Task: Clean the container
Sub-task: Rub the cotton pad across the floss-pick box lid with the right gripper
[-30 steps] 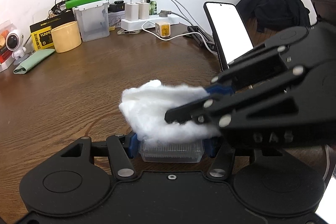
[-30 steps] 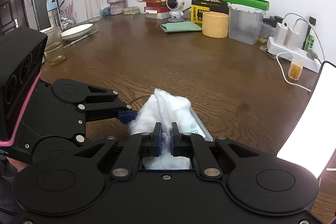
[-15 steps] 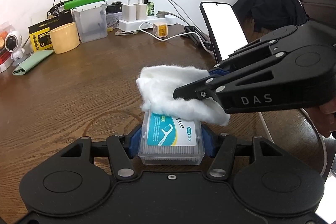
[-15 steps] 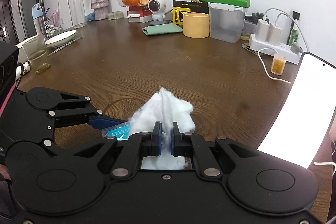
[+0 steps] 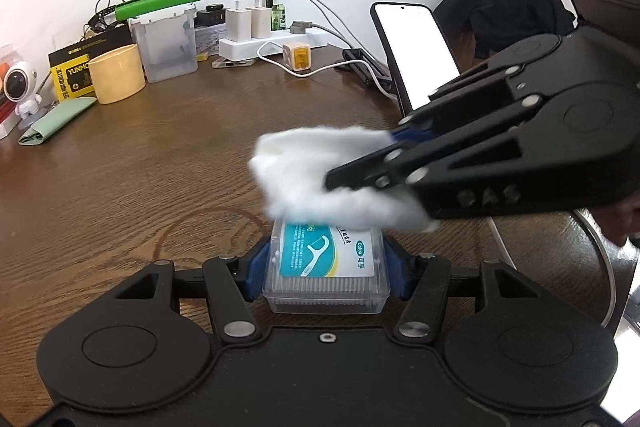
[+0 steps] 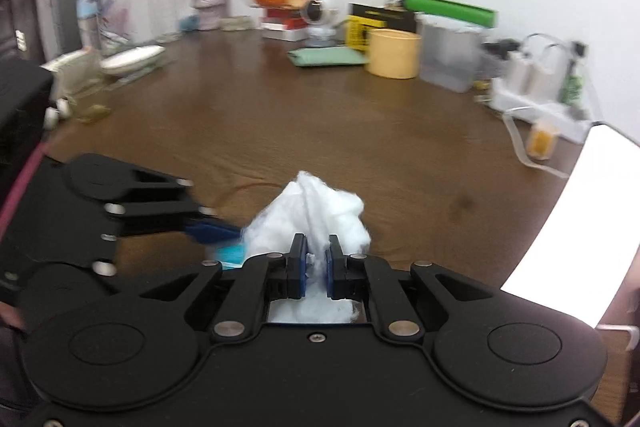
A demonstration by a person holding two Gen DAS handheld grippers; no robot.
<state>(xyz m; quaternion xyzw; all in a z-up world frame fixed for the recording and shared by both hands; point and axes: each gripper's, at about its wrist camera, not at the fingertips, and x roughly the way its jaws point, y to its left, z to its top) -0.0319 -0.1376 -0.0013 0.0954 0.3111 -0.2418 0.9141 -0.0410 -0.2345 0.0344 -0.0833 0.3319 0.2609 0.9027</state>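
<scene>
At six o'clock your black left gripper [image 5: 326, 267], with blue pads, clamps a clear container [image 5: 326, 279] labelled teal, white and yellow. Above it, toward one o'clock, sits a white cotton wad [image 5: 320, 175] in your black right gripper [image 5: 360, 175]. The table [image 5: 160, 167] is dark brown woodgrain. At ten o'clock stand a pale yellow cup [image 5: 117, 79] and a bright green bar [image 5: 160, 2].

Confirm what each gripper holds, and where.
Left gripper: clear plastic floss-pick box, clamped across its two long sides. Right gripper: white cotton wad, pinched at its near end.
</scene>
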